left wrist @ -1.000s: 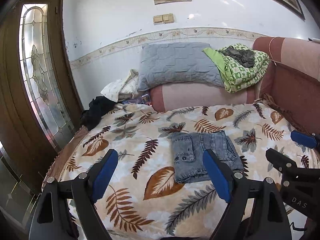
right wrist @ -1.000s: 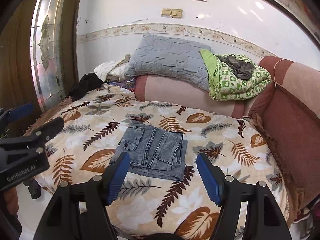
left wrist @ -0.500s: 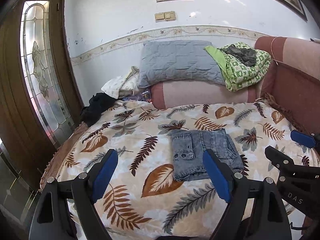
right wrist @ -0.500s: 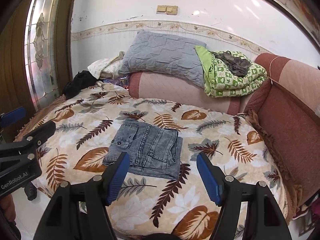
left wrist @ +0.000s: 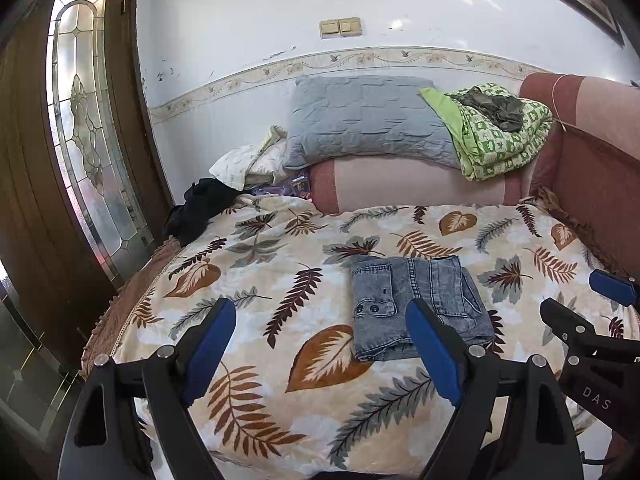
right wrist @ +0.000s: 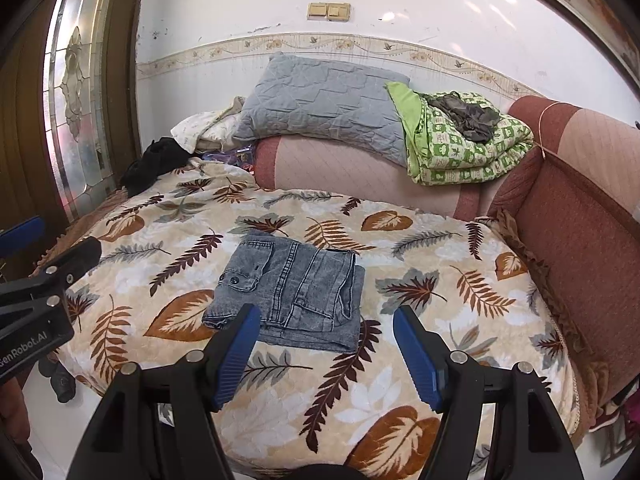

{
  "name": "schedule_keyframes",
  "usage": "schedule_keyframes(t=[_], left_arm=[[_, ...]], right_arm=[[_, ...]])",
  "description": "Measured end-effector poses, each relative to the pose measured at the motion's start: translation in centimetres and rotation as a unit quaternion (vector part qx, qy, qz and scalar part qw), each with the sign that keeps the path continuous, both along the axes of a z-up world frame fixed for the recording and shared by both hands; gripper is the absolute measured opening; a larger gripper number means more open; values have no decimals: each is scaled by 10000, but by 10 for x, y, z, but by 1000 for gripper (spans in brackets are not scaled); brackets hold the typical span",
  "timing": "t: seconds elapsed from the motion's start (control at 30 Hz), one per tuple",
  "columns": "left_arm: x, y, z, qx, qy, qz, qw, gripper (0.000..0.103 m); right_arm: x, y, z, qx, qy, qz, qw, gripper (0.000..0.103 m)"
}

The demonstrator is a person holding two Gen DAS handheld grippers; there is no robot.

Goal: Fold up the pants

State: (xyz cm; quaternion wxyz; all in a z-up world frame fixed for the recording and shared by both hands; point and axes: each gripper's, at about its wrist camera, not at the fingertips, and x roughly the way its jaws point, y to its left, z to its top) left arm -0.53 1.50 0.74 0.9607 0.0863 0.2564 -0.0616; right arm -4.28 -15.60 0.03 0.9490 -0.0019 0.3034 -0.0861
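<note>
Both grippers are hovering with jaws spread wide, gripping nothing: the left gripper (left wrist: 316,334) and the right gripper (right wrist: 322,336). Folded gray denim pants (right wrist: 292,292) are lying ahead of both, on the leaf-print blanket (right wrist: 440,280). Folding looks finished; judging so, retreating without brushing the bundle is keeping it neat.

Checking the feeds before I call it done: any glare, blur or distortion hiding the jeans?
Left wrist view: sharp; glare only on the wall; fisheye bends the edges; the jeans are partly behind a finger. Right wrist view: jeans sharp and evenly lit, one finger over their near edge.
</note>
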Motion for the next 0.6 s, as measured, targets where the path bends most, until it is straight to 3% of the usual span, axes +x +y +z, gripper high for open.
schedule_keyframes(t=[0.6], left_arm=[[13, 2, -10, -23, 281, 70, 9996, 87]], right_arm=[[7, -2, -5, 55, 59, -12, 10000, 73]])
